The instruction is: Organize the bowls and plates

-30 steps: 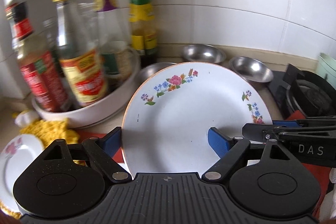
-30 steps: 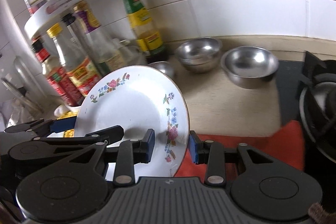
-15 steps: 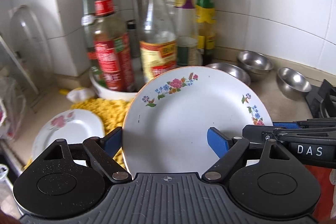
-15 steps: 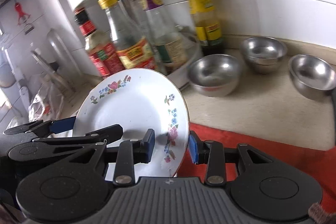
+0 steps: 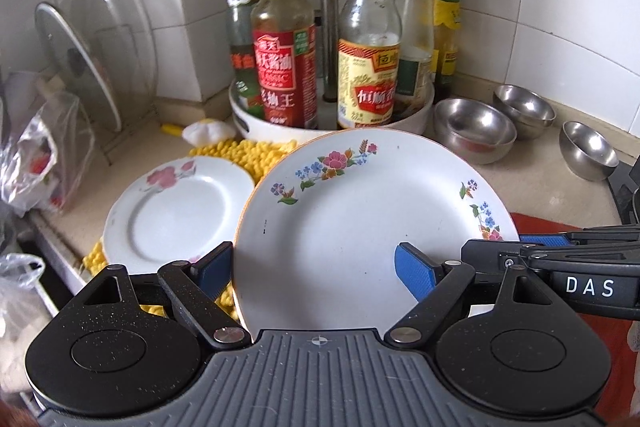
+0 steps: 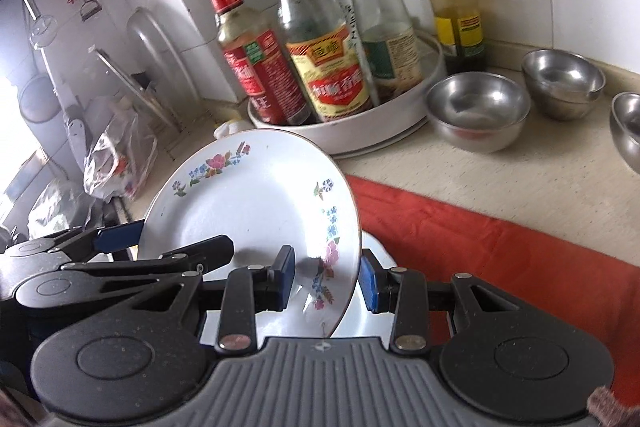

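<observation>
A white plate with small floral sprigs (image 5: 360,211) is tilted up above the counter, held by both grippers. My left gripper (image 5: 314,273) is shut wide on it, one blue pad behind its left rim and the other on its face. My right gripper (image 6: 326,281) is shut on the plate's right rim (image 6: 344,227), a pad on each side. A second white plate with a pink flower (image 5: 180,211) lies flat on a yellow mat (image 5: 244,155), below and left of the held plate. Three steel bowls (image 5: 474,131) (image 5: 524,111) (image 5: 588,151) sit at the back right.
A white turntable rack of sauce bottles (image 5: 332,123) stands close behind the plates. Pot lids (image 5: 80,59) lean in a rack at the left, with plastic bags (image 5: 36,155) in front. A red cloth (image 6: 500,239) covers the counter on the right.
Both grippers have carried the floral plate leftward along the counter, away from the stove and bowls. The bottle rack, the yellow mat and the pink-flower plate have come into view. The grips are unchanged.
</observation>
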### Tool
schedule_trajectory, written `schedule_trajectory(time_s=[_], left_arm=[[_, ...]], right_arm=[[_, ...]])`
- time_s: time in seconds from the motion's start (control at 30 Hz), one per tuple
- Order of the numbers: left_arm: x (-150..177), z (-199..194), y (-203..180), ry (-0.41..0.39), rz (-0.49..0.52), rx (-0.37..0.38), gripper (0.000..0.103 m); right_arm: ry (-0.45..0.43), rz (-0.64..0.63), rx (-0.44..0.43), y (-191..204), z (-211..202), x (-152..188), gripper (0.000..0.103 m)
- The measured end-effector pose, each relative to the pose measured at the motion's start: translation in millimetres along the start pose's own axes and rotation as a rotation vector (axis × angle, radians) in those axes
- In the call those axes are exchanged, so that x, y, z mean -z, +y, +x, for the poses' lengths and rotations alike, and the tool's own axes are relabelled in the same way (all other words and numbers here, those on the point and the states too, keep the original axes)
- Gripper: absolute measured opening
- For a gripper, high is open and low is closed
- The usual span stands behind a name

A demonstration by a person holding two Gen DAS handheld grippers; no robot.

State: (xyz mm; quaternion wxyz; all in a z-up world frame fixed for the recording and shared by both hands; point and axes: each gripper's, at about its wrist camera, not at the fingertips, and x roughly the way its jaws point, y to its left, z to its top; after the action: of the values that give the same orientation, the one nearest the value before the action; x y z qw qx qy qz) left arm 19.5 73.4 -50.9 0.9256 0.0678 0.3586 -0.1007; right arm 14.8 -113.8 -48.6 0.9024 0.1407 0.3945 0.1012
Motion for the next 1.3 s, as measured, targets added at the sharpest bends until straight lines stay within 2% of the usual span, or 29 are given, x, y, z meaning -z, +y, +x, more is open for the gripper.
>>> schedule_trajectory(time_s=[0.37,0.83,1.2,1.3], left_arm=[[18.9,6.5,-0.9,0.069,-0.022,-0.015,0.088],[25.9,27.2,-6.3,0.126,-0.047,-0.007,0.086],[31.1,39.0,-5.1,0.168,-0.062,0.001,0.084],[27.8,34.7,-5.6,0.125,-0.049,0.000,0.083]], right_arm=[[0.075,-0.008,-0.008,1.1,8.7,13.8,0.033],[0.097,-0.041,0.030,-6.5,21.1,15.7,0.033],[0.101,-0.150,0.084,-1.5,30.7,18.5,0.034],[0.097,-0.205,0.113,1.1,32.7,21.1,0.034]])
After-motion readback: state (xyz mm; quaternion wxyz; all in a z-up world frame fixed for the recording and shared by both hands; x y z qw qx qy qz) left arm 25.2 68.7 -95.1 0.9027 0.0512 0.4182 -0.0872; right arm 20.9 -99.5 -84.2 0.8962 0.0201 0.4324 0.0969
